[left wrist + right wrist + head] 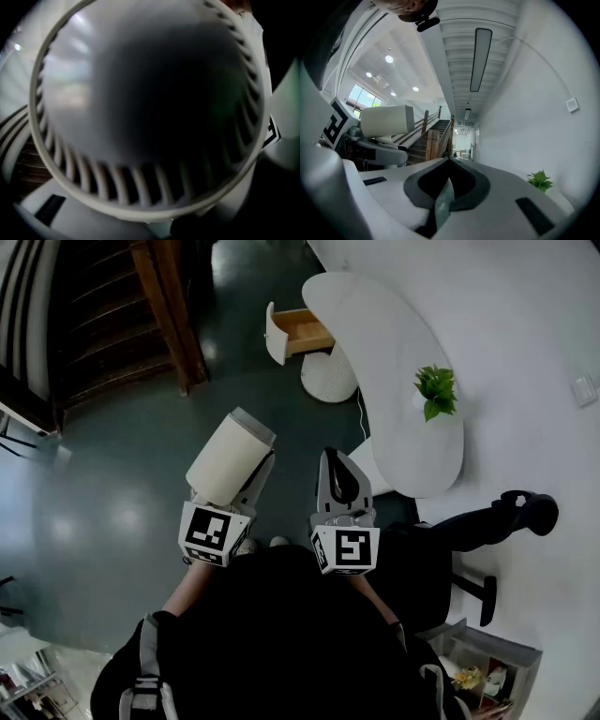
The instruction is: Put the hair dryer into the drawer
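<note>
Left gripper (246, 489) first: it's clamped on the hair dryer (230, 457), carried out in front of the person, well short of the desk (394, 381) and off its near-left side. The dryer is a cream-white barrel, tilted up and away from the gripper's marker cube. In the left gripper view the hair dryer (150, 103) fills nearly everything, with a round rim and a ring of vent slats right up against the lens; only bits of the white jaws show underneath.

Over to the right gripper (336, 461): jaws pressed tight together, nothing in them. It sits just beside the left one, closer to the desk's near end. Its own view confirms it, the right gripper (449, 163) showing both dark pads meeting in a single seam. From there the hair dryer (386, 120) appears off to the left, lying level in the other tool.

Now outward. The drawer (298, 332) stands pulled open at the desk's far end, its wooden inside visible, well apart from the dryer. A small green plant (436, 392) sits on the desktop. A black chair (497, 521) stands at the desk's near end. A wooden staircase (112, 324) rises across the dark floor (122, 484) from the desk.
</note>
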